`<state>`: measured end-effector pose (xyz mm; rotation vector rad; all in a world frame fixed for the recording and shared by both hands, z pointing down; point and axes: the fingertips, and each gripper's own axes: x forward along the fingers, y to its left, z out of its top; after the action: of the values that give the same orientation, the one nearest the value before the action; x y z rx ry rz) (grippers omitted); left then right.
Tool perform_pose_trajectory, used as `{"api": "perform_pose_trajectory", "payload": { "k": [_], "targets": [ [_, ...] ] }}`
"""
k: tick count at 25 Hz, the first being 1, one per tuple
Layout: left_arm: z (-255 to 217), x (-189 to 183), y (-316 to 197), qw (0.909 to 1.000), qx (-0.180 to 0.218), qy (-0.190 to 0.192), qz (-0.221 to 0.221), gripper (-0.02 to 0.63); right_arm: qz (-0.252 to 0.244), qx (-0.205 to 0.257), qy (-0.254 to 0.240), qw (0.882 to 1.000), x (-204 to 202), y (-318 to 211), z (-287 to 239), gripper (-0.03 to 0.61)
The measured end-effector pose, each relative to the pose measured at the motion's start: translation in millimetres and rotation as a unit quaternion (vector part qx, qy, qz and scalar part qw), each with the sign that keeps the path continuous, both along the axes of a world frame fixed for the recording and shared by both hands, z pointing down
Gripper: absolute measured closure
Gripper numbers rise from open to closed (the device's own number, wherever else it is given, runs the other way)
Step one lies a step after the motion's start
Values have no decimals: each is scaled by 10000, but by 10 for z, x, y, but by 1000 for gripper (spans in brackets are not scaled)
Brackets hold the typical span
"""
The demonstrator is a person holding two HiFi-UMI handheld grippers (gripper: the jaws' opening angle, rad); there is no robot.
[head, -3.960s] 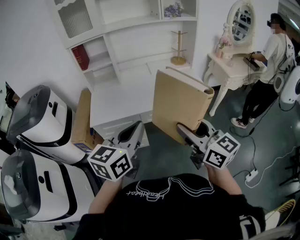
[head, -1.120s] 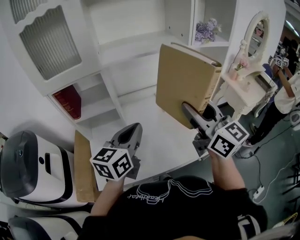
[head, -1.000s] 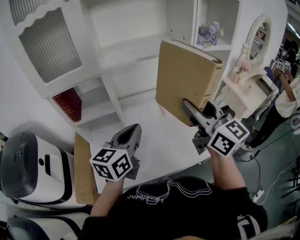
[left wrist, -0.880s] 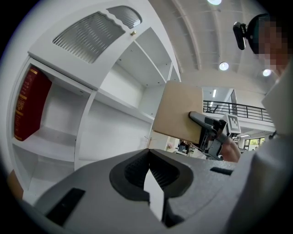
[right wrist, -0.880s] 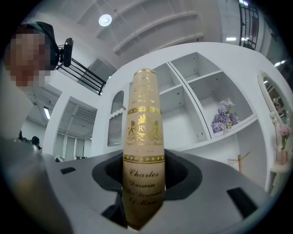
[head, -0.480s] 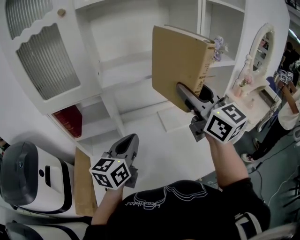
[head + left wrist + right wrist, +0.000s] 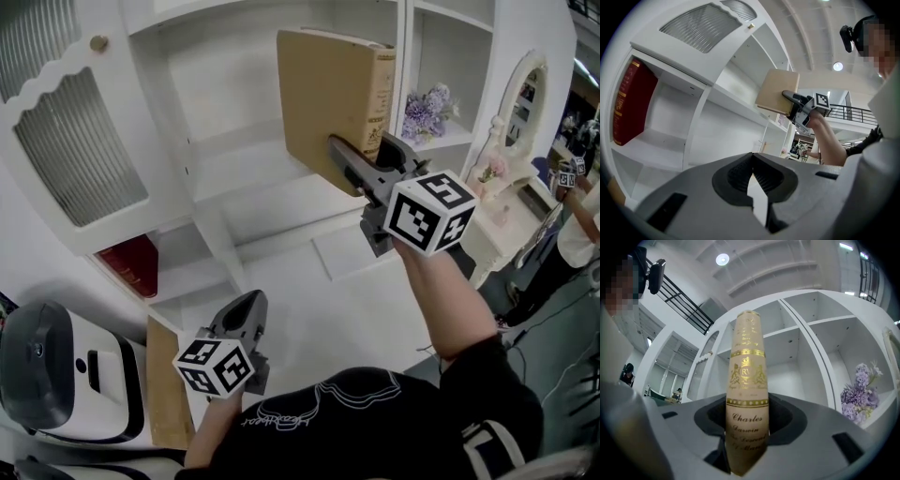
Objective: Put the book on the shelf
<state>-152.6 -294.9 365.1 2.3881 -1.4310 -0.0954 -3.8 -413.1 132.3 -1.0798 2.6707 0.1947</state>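
Observation:
A thick tan book (image 7: 328, 98) with gold print on its spine (image 7: 746, 380) stands upright in my right gripper (image 7: 363, 157), which is shut on its lower edge. The book is raised in front of the wide open compartment (image 7: 220, 89) of the white shelf unit (image 7: 281, 202), not resting on any board. In the left gripper view the book (image 7: 777, 91) and the right gripper (image 7: 800, 107) show up high against the shelves. My left gripper (image 7: 246, 314) hangs low by the desk top, shut and holding nothing (image 7: 752, 161).
A red book (image 7: 127, 265) stands in a low cubby at the left. Purple flowers (image 7: 427, 108) fill the narrow right compartment. A frosted cabinet door (image 7: 70, 141) is at upper left. A white machine (image 7: 42, 370) and cardboard (image 7: 164, 398) are beside the desk; a person (image 7: 572, 216) stands at the far right.
My right gripper has lifted the book up and leftward, from over the desk to the height of the upper open compartment. The left gripper has stayed low and shut.

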Motion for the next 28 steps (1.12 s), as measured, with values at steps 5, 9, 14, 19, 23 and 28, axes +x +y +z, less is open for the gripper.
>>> {"api": "perform_pose_trajectory", "payload": {
  "k": [5, 9, 14, 19, 23, 28],
  "targets": [
    [83, -68, -103, 9999, -103, 34, -67, 612, 204, -53, 110, 9997, -43, -344, -61, 374],
    [117, -113, -174, 9998, -122, 57, -128, 612, 355, -156, 224, 9990, -97, -590, -49, 374],
    [125, -156, -263, 9997, -107, 115, -189, 612, 455, -405, 322, 9976, -144, -889, 30, 374],
    [160, -190, -308, 9994, -111, 196, -247, 612, 539, -596, 435, 9958, -172, -1053, 172, 374],
    [205, -222, -329, 9991, -156, 276, -284, 612, 622, -638, 501, 9948, -199, -1128, 212, 374],
    [250, -248, -331, 9987, -184, 355, -321, 612, 693, -744, 586, 9931, -239, -1221, 242, 374]
  ]
}}
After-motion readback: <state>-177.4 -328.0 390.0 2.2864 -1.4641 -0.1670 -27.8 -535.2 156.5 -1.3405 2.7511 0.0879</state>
